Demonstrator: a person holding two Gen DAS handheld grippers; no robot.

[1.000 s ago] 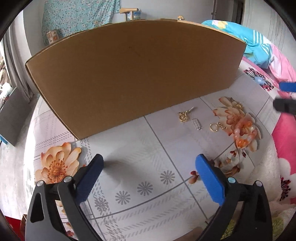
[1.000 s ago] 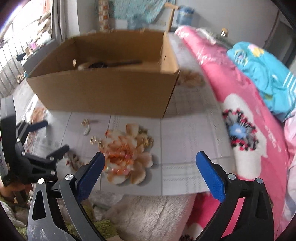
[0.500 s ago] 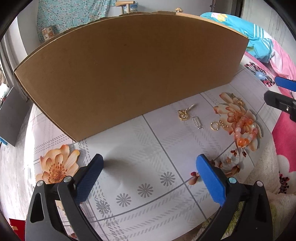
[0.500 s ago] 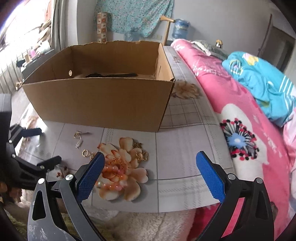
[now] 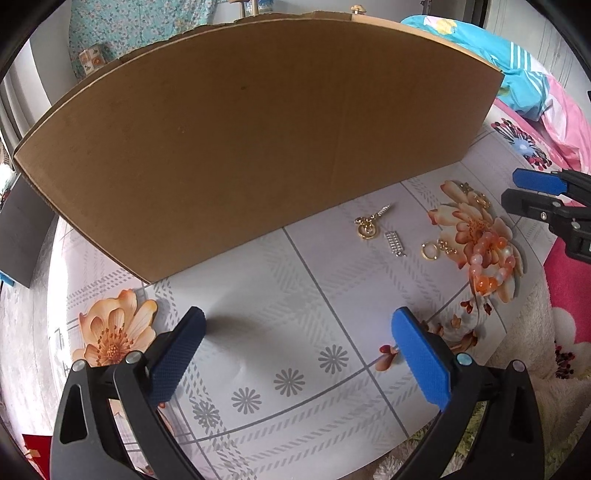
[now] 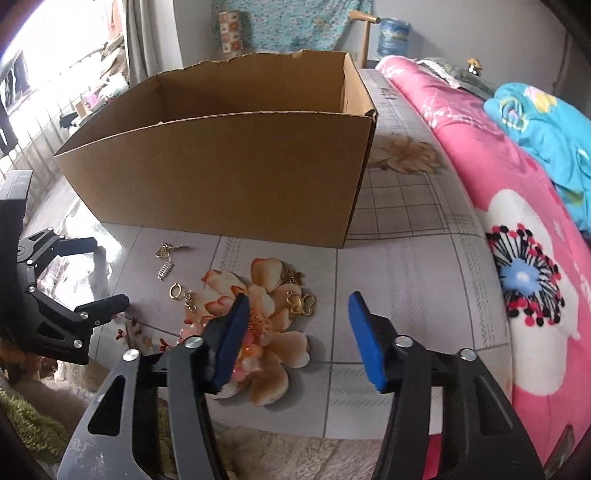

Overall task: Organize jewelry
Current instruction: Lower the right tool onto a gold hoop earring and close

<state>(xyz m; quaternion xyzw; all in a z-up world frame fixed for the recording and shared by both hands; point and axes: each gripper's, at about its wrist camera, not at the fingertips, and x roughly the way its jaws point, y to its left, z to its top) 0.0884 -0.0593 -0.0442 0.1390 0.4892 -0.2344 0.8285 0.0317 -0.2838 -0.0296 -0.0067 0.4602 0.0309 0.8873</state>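
The blue-padded right gripper [image 6: 295, 332] has been lowered, its jaws closing on nothing yet, above the orange beaded bracelet [image 5: 489, 264] on the flowered mat; the left gripper [image 5: 299, 358] is held spread.

A bedroom in daylight: a glossy floral mat [image 6: 406, 266] printed with grey tile lines and orange blossoms covers the foreground; a pink flowered blanket [image 6: 517, 258] runs along the right, a turquoise quilt [image 6: 546, 125] bunched on top of it; a cream shag rug [image 5: 517, 350] edges the mat; a teal patterned cloth [image 6: 295, 22] hangs on the pale grey wall [image 6: 461, 26]; bright light enters through a barred window [image 6: 22, 92] at left.
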